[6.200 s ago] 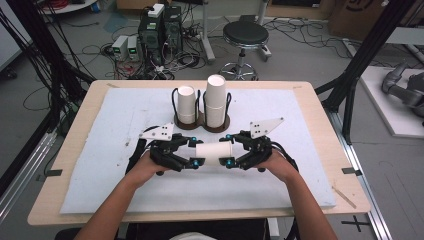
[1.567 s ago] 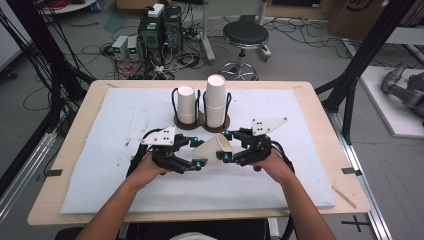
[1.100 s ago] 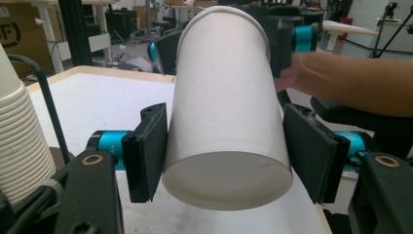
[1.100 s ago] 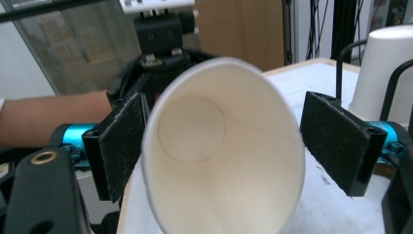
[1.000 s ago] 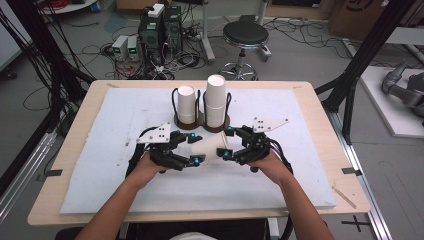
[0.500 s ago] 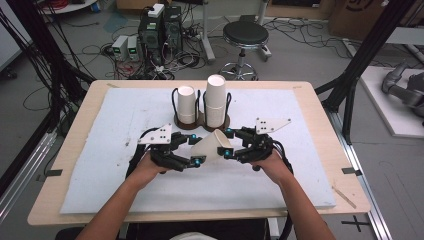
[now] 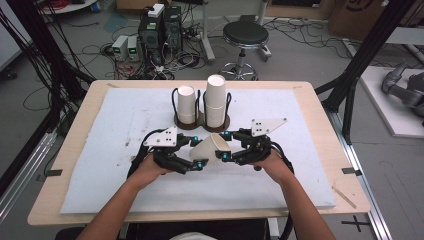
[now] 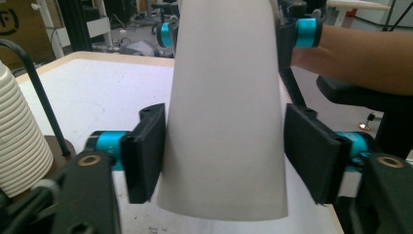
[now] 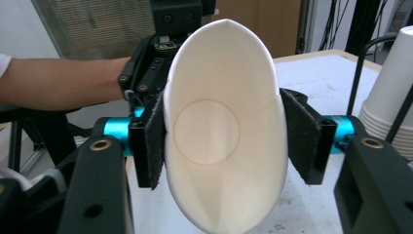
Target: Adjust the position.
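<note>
High view: paper cup [image 7: 208,148] lying sideways at frame centre, between your grippers.
Left gripper [image 7: 192,165] fingers clamp its base end; right gripper [image 7: 224,146] fingers squeeze its rim oval.

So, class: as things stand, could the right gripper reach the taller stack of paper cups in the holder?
Probably not yet. The right gripper is shut on the rim of a paper cup, squeezing it oval, and the left gripper holds its base. The taller stack stands close behind with nothing between.
</note>
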`<state>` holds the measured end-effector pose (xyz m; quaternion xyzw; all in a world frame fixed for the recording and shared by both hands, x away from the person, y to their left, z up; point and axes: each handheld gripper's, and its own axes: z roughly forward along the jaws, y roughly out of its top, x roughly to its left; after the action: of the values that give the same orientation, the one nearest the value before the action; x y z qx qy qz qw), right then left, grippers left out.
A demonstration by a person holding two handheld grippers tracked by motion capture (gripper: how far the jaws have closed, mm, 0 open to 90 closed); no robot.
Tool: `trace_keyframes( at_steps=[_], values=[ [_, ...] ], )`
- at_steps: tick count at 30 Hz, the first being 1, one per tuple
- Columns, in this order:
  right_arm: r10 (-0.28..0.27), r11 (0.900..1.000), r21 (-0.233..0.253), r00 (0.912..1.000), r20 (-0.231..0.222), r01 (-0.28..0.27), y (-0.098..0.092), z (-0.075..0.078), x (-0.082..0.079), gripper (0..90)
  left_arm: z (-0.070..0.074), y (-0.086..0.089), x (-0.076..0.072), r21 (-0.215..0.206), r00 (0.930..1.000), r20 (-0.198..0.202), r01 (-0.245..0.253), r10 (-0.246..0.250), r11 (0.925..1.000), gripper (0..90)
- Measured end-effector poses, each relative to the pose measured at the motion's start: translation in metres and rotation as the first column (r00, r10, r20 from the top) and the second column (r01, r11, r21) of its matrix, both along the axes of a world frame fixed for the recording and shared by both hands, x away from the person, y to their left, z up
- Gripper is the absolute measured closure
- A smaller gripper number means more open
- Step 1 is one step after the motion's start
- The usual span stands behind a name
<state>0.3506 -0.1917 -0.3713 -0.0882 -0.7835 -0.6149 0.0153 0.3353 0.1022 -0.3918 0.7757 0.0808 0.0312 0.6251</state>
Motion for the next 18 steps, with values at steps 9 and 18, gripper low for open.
trace_keyframes(
  at_steps=[9, 18],
  values=[
    [-0.069, 0.989, 0.126, 0.9952, -0.07, 0.077, -0.0017, 0.0016, 0.0006, 18.2, 0.0025, 0.0053, 0.0015, -0.067, 0.9997, -0.014, -0.022, 0.021, 0.9976, 35.7],
    [-0.055, 0.987, 0.146, 0.9925, -0.109, 0.071, 0.0053, -0.0044, 0.001, 18.2, 0.0017, 0.0035, -0.0002, -0.081, 0.9999, -0.002, -0.012, 0.012, 0.9966, 35.7]
  ],
)
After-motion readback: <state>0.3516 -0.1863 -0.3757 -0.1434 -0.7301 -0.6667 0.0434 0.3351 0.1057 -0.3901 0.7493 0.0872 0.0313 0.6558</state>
